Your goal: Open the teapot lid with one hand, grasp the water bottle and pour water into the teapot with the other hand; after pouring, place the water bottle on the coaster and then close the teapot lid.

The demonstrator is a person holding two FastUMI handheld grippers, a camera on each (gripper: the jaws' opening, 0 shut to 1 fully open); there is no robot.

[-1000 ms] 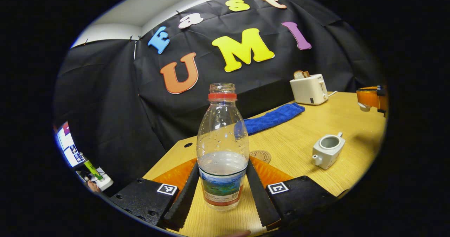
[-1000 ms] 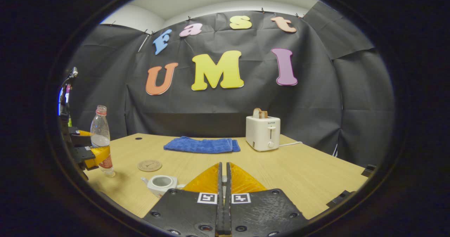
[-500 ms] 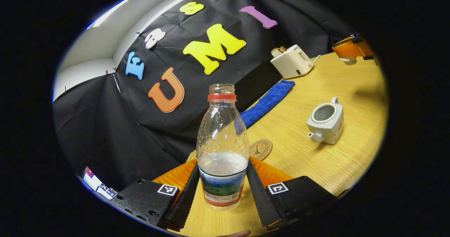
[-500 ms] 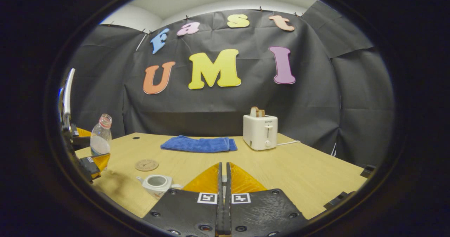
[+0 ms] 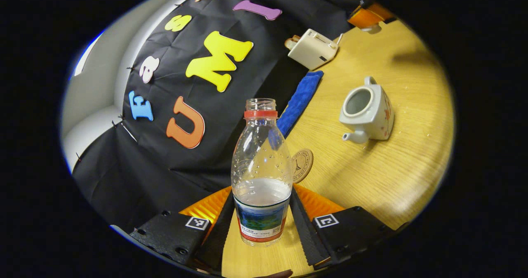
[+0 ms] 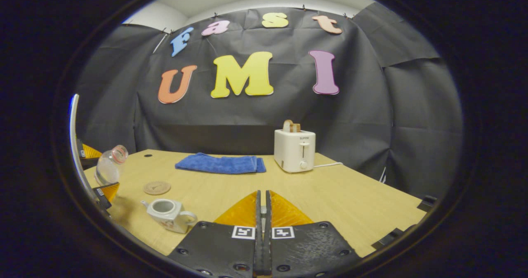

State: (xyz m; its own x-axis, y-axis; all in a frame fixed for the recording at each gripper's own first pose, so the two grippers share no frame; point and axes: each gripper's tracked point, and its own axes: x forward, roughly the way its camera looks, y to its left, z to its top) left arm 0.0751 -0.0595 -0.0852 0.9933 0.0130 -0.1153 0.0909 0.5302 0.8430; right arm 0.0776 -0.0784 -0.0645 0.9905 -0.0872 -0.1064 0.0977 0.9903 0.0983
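The left gripper (image 5: 262, 224) clamps the water bottle (image 5: 260, 175) and has tipped it further toward the open teapot (image 5: 366, 112), which now sits nearer. The right gripper (image 6: 262, 228) stays pressed shut; whether the lid sits between its fingers is hard to tell. The coaster (image 5: 302, 165) is partly hidden behind the bottle.

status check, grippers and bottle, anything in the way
Left gripper shut on bottle, tilted toward teapot. Right gripper shut, off to the side. Teapot open, nothing blocking.
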